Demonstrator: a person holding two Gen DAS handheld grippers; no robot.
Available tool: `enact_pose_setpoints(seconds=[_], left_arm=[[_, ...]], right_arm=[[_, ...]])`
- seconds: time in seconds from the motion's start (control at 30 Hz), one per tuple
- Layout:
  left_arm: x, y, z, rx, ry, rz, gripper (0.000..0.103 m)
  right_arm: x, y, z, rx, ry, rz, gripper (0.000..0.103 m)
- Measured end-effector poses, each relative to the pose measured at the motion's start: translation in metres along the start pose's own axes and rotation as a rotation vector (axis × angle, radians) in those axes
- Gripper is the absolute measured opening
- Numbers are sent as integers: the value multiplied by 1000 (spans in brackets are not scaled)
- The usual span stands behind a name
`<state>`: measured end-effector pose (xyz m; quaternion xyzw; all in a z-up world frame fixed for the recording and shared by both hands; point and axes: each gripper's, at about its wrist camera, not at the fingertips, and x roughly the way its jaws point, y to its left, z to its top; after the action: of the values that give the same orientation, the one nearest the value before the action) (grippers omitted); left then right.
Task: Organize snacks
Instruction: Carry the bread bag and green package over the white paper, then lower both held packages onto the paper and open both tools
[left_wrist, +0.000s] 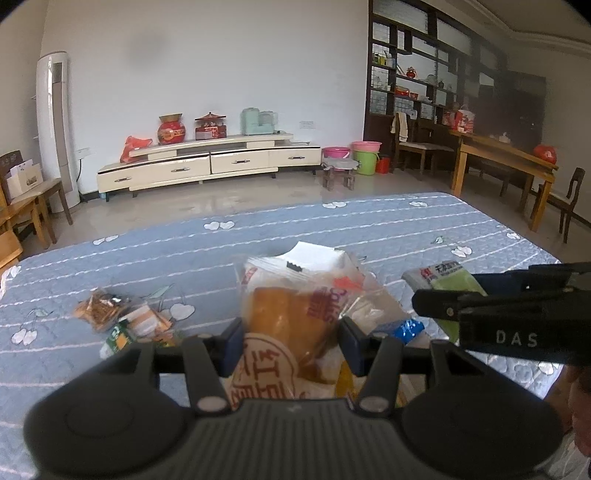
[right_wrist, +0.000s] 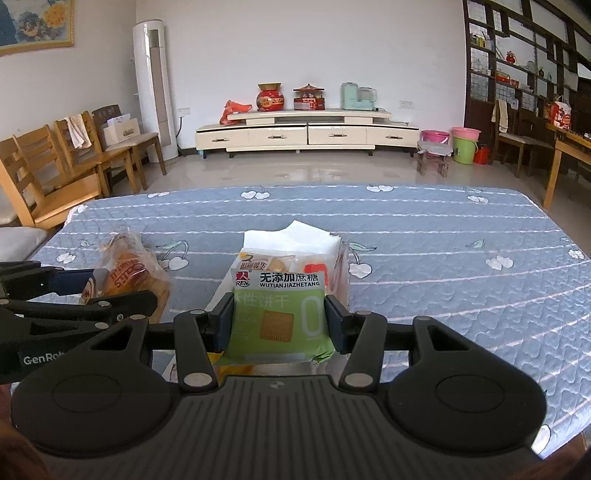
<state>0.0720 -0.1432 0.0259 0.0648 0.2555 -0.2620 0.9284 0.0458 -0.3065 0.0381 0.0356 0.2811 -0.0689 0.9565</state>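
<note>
Both sets of jaws are clamped on snacks: the left gripper (left_wrist: 291, 347) on a bread packet (left_wrist: 291, 314), the right gripper (right_wrist: 279, 325) on a green biscuit packet (right_wrist: 277, 317), above a blue quilted bedspread (right_wrist: 443, 258).

The bedspread, printed with white cherries, covers a wide flat surface in a tiled living room; beyond its far edge stand a cream TV cabinet (right_wrist: 306, 133), a tall white air conditioner (right_wrist: 155, 88) and wooden chairs (right_wrist: 55, 166), with dark shelving (left_wrist: 424, 74) and a wooden table (left_wrist: 506, 158) off to the bedspread's right. On the bedspread, a white box (right_wrist: 295, 240) holding more snacks sits directly behind the biscuit packet, partly hidden by it. A small heap of orange packets (left_wrist: 122, 317) lies on the bedspread to the left of the bread.
</note>
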Motion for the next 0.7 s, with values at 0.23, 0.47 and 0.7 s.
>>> enact_pose_setpoints(seconds=[0.23, 0.47, 0.7], left_arm=[[11, -6, 8, 10, -3, -12, 53], [18, -7, 12, 12, -3, -13, 53], [26, -8, 16, 14, 2, -15, 53]], right_arm=[[6, 3, 0, -6, -2, -2, 63], [11, 4, 6, -8, -10, -5, 63], [16, 2, 7, -16, -13, -4, 63]])
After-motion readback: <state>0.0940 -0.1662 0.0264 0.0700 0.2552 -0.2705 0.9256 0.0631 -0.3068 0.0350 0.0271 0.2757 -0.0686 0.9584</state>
